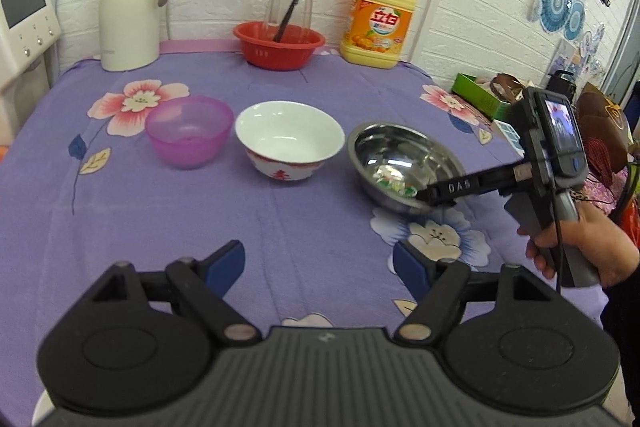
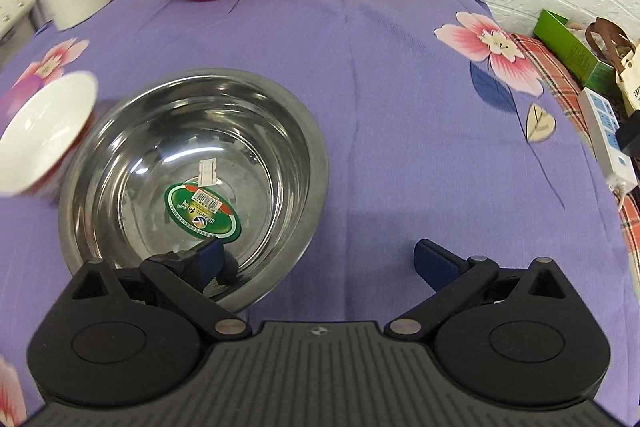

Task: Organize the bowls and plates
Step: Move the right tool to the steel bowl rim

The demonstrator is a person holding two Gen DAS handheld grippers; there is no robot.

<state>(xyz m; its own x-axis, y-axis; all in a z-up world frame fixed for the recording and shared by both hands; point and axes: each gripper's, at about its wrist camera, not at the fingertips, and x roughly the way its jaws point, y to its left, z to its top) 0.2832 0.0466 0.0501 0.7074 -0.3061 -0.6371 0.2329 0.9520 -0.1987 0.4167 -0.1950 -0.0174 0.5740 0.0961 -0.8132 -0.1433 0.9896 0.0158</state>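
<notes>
Grasp step: the right gripper [image 2: 320, 263], jaws released, straddles the steel bowl's [image 2: 192, 163] near rim. Next, clench and lift. Left gripper [image 1: 320, 259] hovers released over the bench [image 1: 304, 227].

Left tongs [image 1: 320, 263], right tongs [image 2: 320, 263]: black ribbed bodies, blue pads, silver pivot screws.

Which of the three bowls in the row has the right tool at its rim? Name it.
The steel bowl, rightmost in the row. The right tool is open, one finger inside the near rim, one outside. The white bowl and purple bowl stand untouched.
</notes>
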